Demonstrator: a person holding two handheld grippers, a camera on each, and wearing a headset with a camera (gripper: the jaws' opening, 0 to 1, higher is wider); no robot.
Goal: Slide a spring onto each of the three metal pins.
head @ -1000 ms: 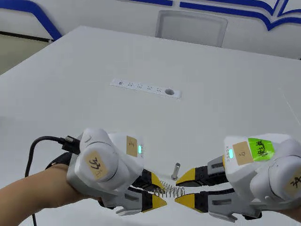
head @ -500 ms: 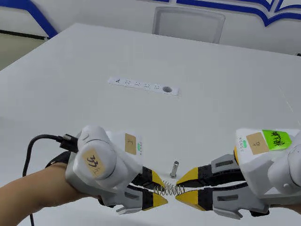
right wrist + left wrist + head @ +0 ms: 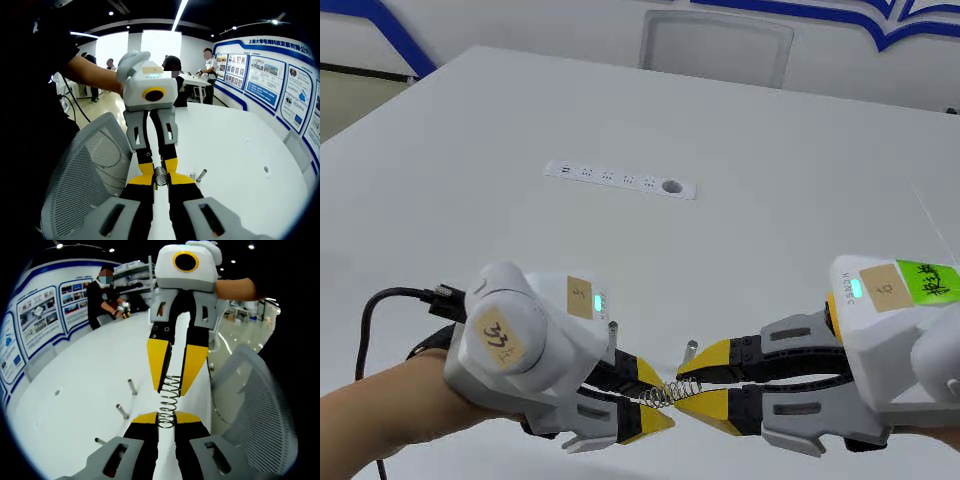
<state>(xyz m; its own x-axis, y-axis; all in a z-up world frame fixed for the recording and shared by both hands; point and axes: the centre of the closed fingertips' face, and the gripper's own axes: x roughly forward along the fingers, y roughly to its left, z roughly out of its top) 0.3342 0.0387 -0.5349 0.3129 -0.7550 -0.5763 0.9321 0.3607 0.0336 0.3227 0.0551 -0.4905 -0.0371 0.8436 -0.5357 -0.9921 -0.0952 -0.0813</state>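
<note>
Above the table (image 3: 500, 130), left gripper (image 3: 658, 399) and right gripper (image 3: 688, 391) jaws both pinching the same spring (image 3: 669, 391)

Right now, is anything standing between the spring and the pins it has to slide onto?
Nothing on the table lies between them. But the left claw and right claw each pinch an end of the spring, covering both ends; the nearest pin stands just behind.

In the head view both ends of the spring (image 3: 665, 393) are hidden between jaws. Left of the spring, the left gripper (image 3: 666, 401) covers the lower part of one pin (image 3: 613, 335); right of the spring, the right gripper (image 3: 678, 392) is cut off by the picture's edge.
</note>
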